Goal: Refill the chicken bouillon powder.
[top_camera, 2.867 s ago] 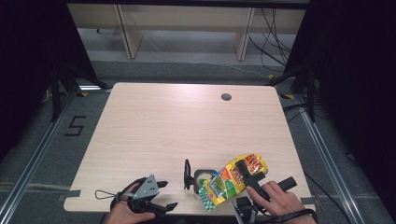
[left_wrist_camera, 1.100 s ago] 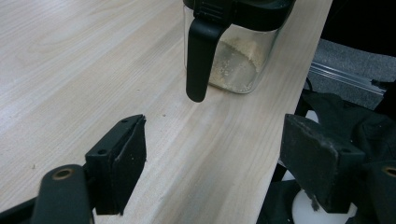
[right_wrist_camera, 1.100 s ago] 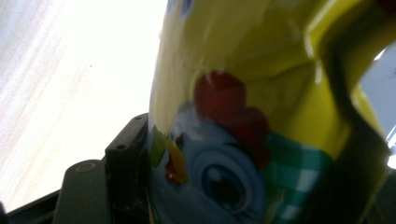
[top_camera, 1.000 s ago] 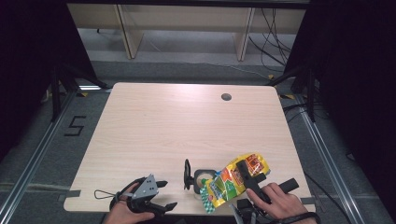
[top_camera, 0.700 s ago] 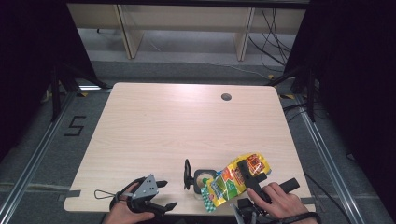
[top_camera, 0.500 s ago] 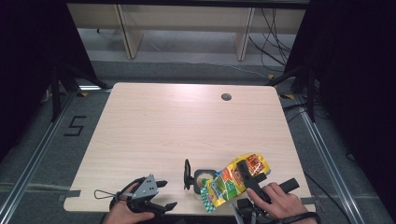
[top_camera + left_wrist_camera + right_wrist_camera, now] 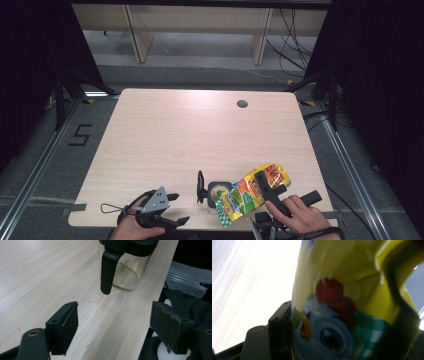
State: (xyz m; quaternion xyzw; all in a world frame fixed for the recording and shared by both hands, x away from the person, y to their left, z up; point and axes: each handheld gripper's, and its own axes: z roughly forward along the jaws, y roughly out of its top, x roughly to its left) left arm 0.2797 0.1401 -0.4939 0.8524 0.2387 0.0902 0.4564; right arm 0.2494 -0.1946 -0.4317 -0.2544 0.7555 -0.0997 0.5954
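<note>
The yellow snack bag was clamped in the right gripper, apparently tilted over the clear jar on the surface. The left gripper rested nearby, its fingers spread with nothing between them.

Lab: black-curtained recording rig, floor rails

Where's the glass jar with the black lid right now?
In the high view, the jar stands near the table's front edge, right of centre, with the yellow bag in the right gripper tilted over it.
</note>
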